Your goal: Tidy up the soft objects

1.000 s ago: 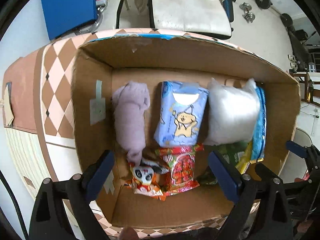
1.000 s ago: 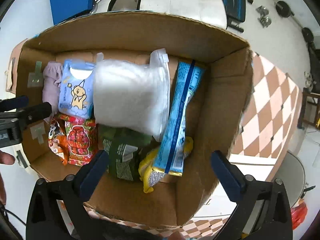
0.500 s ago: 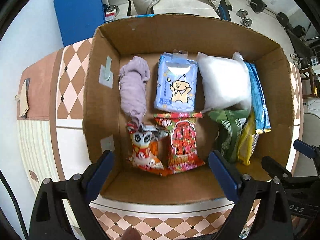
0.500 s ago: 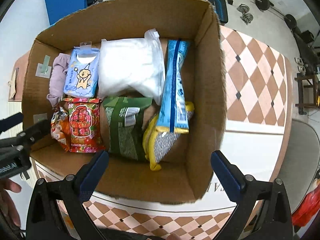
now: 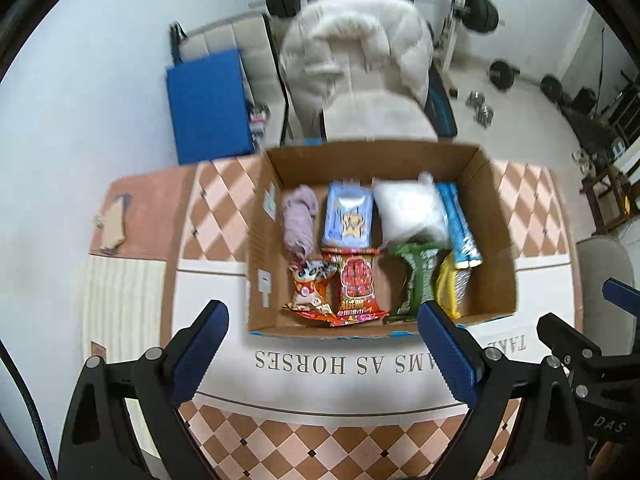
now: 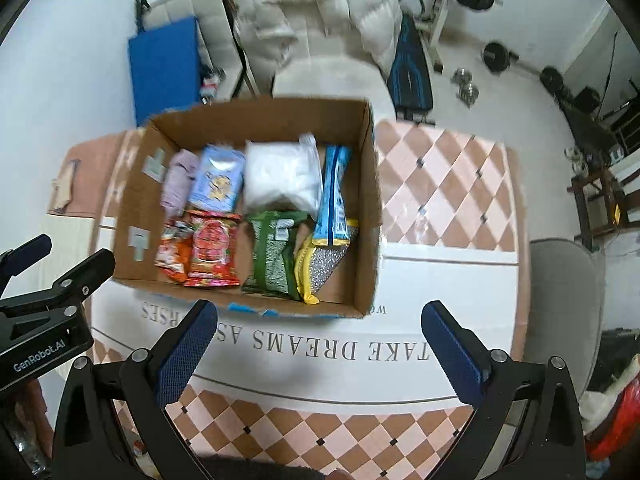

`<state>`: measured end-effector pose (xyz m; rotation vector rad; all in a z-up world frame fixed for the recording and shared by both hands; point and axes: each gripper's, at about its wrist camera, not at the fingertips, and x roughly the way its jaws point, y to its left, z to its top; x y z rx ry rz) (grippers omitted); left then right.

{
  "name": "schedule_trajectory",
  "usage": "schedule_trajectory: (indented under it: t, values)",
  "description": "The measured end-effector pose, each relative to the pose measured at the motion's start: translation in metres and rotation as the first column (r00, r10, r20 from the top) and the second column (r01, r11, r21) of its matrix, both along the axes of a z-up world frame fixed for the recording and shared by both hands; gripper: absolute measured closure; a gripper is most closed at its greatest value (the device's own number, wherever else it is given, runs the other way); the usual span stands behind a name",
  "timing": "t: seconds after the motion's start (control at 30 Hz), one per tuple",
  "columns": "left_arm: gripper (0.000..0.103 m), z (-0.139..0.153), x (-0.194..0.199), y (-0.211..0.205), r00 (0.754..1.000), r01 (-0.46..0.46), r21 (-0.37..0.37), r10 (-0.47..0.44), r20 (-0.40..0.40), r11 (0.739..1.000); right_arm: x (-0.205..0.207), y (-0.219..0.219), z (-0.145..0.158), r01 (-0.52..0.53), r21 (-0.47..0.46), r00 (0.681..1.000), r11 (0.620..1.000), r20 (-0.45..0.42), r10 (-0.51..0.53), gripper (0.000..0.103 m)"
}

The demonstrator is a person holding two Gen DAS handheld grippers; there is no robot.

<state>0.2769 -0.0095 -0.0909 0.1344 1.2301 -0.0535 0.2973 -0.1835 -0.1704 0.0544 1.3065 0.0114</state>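
**Both grippers empty, box packed ahead**

My left gripper point(image 5: 322, 342) sits at the bottom of its frame with jaws spread wide and nothing between them; my right gripper point(image 6: 320, 344) is the same in its own view, wide apart and empty; both hang over the white strip of the tablecloth point(image 6: 440, 184), short of the cardboard box point(image 5: 492, 240).

The box lies straight ahead of both, in the middle of each frame, its long side running left to right across my view; every soft thing I can see is inside it, in two rows. The far row reads, from the left: a lilac cloth roll point(image 5: 299, 220), a pale blue tissue pack point(image 5: 349, 216), a white pillow bag point(image 5: 408, 210) and a long blue packet point(image 5: 458, 220) leaning by the right wall. The near row: an orange snack bag point(image 5: 310, 290), a red snack bag point(image 5: 356, 286), a green packet point(image 5: 416, 280) and a yellow pouch point(image 5: 450, 286) tucked under the blue packet's near end.

From the left view the red bag is dead centre; from the right view the green packet and yellow pouch lie nearer centre; so I judge the right arm closer to the box's right half, the left arm to its left half. Nothing soft shows outside the box, so the sorting looks about finished.
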Motion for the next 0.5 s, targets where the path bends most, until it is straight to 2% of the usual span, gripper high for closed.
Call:
schedule_trajectory:
  t: [0.17, 0.3, 0.5]
  values:
    - [0.006, 0.048, -0.028, 0.005, 0.996, -0.008, -0.022, 0.010, 0.088, 1.000, -0.038, 0.001, 0.057, -0.011, -0.015, 0.994, 1.000, 0.111, 0.013, 0.000]
    - [0.006, 0.083, -0.054, 0.008, 0.988, -0.010, -0.037, 0.015, 0.152, 0.999, -0.067, 0.004, 0.091, -0.009, -0.024, 0.985, 1.000, 0.173, 0.013, 0.000]
    - [0.006, 0.117, -0.091, 0.011, 0.978, -0.002, -0.056, 0.014, 0.208, 0.998, -0.115, 0.007, 0.138, 0.010, -0.035, 0.966, 0.999, 0.258, 0.000, 0.000]
